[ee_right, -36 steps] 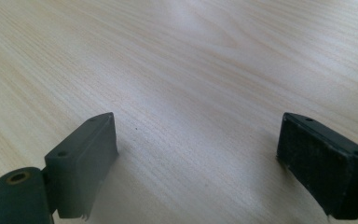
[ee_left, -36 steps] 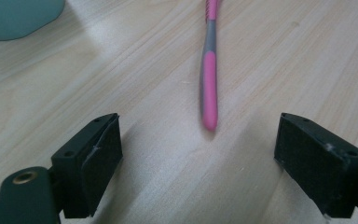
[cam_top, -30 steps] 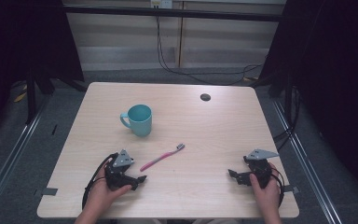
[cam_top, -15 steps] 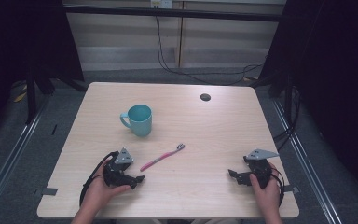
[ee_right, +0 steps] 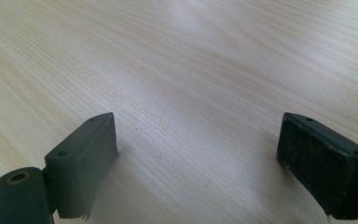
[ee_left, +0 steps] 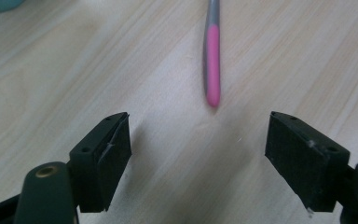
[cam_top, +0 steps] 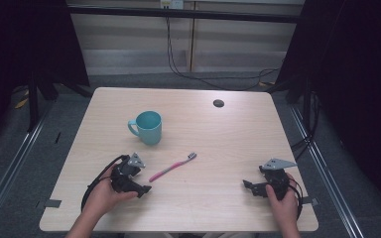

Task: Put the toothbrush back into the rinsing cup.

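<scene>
Left gripper view: left claw [ee_left: 198, 158] agape, just been closing, empty | toothbrush [ee_left: 212, 70] just ahead | right claw [ee_right: 198, 163] agape

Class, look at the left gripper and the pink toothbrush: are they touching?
Apart. The left gripper view shows the toothbrush lying ahead of the left gripper, bare table between its handle end and both open jaws.

Teal mug [cam_top: 147, 127] upright on wooden table [cam_top: 228, 144], dark grommet [cam_top: 219, 103] at far edge
</scene>
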{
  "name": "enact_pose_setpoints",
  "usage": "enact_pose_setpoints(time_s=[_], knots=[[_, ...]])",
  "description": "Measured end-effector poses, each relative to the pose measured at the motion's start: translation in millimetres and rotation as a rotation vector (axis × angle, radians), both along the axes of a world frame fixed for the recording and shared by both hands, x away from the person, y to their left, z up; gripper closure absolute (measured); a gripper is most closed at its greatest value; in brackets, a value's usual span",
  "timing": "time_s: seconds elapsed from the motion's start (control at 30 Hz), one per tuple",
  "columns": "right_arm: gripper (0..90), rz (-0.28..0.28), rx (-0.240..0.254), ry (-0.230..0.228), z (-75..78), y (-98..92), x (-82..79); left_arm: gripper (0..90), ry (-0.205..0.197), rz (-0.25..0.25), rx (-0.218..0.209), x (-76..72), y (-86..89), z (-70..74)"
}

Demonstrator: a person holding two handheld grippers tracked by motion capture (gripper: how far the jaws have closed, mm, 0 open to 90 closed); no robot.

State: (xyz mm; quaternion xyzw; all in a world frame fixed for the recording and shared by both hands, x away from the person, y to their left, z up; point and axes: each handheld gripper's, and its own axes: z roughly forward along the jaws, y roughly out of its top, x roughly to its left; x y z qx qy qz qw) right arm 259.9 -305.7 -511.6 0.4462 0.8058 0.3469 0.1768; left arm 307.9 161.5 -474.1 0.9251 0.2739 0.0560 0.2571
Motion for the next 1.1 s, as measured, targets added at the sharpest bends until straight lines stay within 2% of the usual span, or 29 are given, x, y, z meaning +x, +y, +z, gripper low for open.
enact_pose_setpoints(time_s=[0.23,0.3,0.33,0.53,0.87,1.0,1.1], knots=[[11.4,0.0,0.0,0.0,0.0,-0.1,0.2,23.2,0.011,0.0,0.038,5.2,-8.1,11.9],[11.4,0.002,0.0,0.0,0.0,-0.1,0.4,23.7,0.014,-0.006,0.045,6.8,-11.0,15.3],[11.4,0.002,0.001,0.001,0.0,-0.1,0.3,24.1,0.008,-0.022,0.062,9.1,-13.7,18.5],[11.4,0.002,0.001,0.001,0.0,-0.1,0.4,24.3,0.022,-0.007,0.067,15.6,-18.7,22.5],[11.4,0.002,0.0,0.001,0.0,0.0,0.3,24.9,0.039,-0.011,0.077,24.5,-25.7,24.6],[11.4,0.002,0.0,0.0,0.0,-0.1,0.4,25.5,0.042,-0.014,0.097,30.6,-28.8,27.7],[11.4,0.002,0.001,0.001,0.0,0.0,0.3,25.9,0.043,-0.013,0.091,33.4,-31.8,29.7]])
